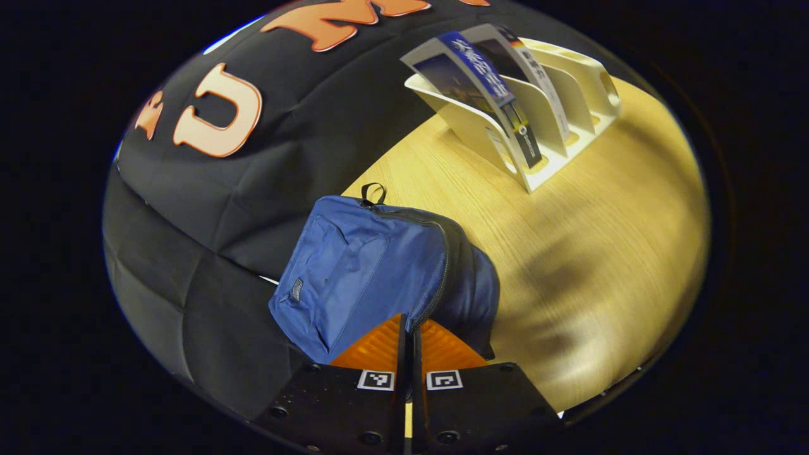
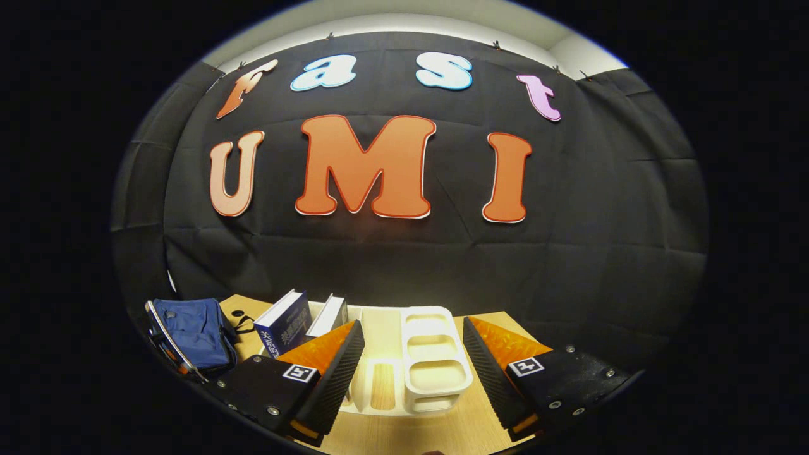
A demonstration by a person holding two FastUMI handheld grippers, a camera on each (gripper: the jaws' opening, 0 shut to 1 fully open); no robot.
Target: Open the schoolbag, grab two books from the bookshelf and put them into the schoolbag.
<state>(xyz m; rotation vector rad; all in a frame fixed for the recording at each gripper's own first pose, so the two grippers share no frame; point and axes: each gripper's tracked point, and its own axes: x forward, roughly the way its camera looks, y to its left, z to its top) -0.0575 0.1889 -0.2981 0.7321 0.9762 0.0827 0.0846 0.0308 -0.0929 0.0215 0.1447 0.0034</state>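
Wood-grain desk vs black cloth wall: blue schoolbag zipped, L fingers clenched just by its zipper. R fingers spread before white bookshelf; two books inside.

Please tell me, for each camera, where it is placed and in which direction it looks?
Left gripper view: rides on the left tool, looking down at the schoolbag and table; its own shut fingers show.
Right gripper view: rides on the right tool, facing the wall over the bookshelf; its own open fingers show.
Shared: schoolbag, bookshelf, two books, table.
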